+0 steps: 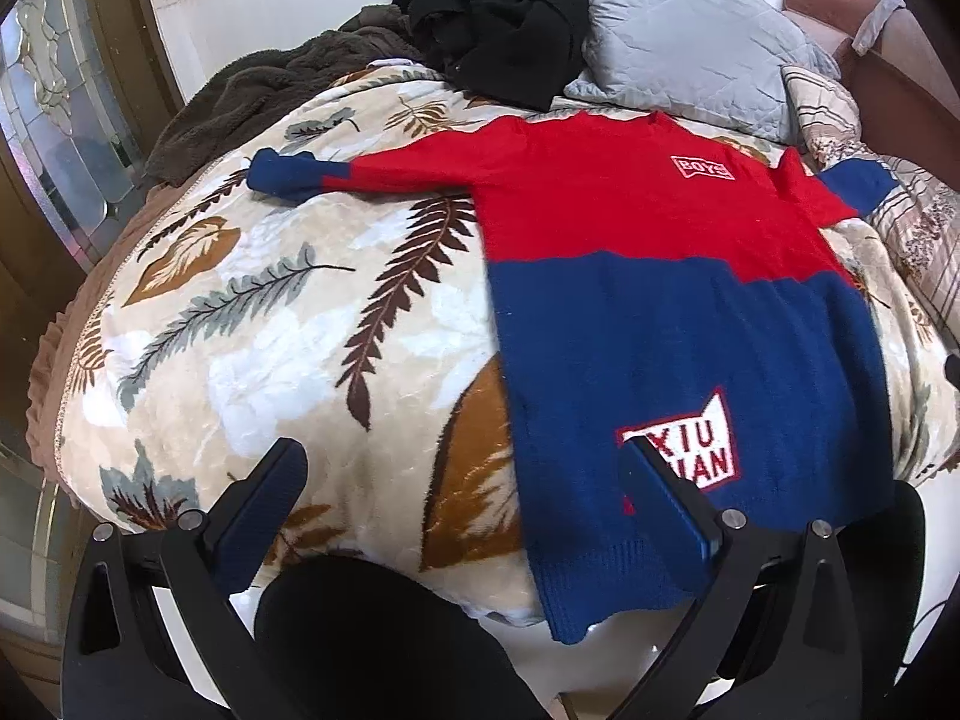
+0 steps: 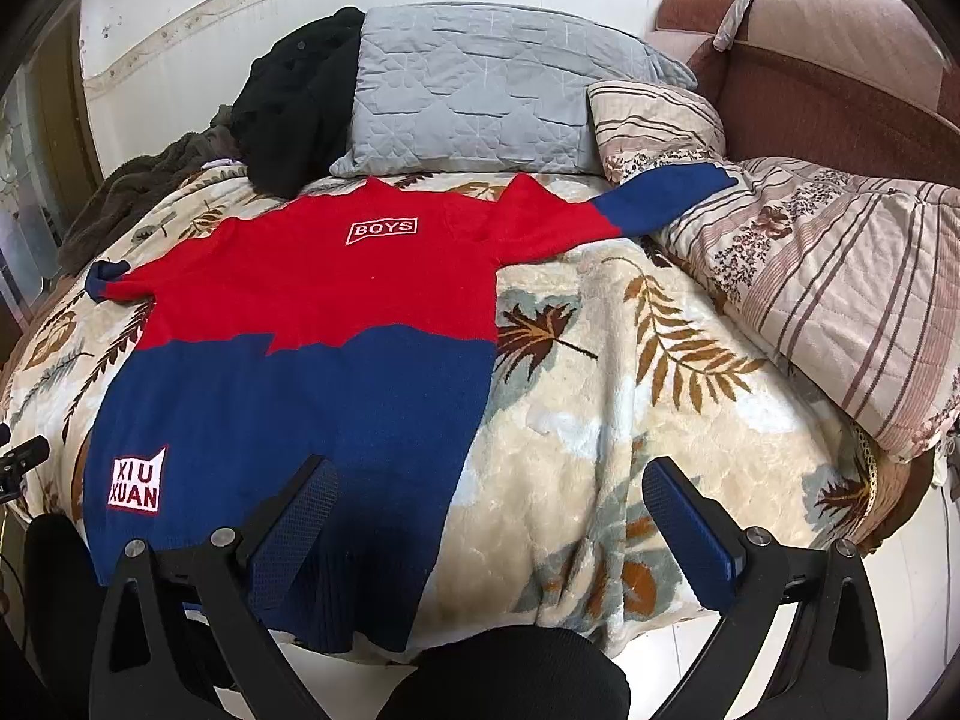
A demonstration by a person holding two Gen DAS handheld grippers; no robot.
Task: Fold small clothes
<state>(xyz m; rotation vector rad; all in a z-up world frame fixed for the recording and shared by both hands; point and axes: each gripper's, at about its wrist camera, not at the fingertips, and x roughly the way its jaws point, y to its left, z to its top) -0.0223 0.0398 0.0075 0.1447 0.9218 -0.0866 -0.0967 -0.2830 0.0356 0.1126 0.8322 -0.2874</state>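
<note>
A bed spread with a cream leaf-print blanket (image 2: 600, 372) stands against a white wall (image 2: 240, 12) trimmed with a patterned border. A grey quilted pillow (image 2: 480, 90), a striped floral quilt (image 2: 840, 276) and dark garments (image 1: 498, 18) lie at its head, beside a brown upholstered sofa (image 2: 840, 78). A glazed wooden door (image 1: 54, 120) stands at left.

A bed (image 2: 600, 456) under a cream leaf-print blanket (image 1: 252, 324) carries a red-and-blue sweater (image 2: 312, 324) spread flat (sleeves out to both sides). At its head lie a grey pillow (image 2: 480, 90), black clothes (image 1: 492, 18), a brown fleece (image 1: 240, 96) and a striped quilt (image 2: 828, 288).
</note>
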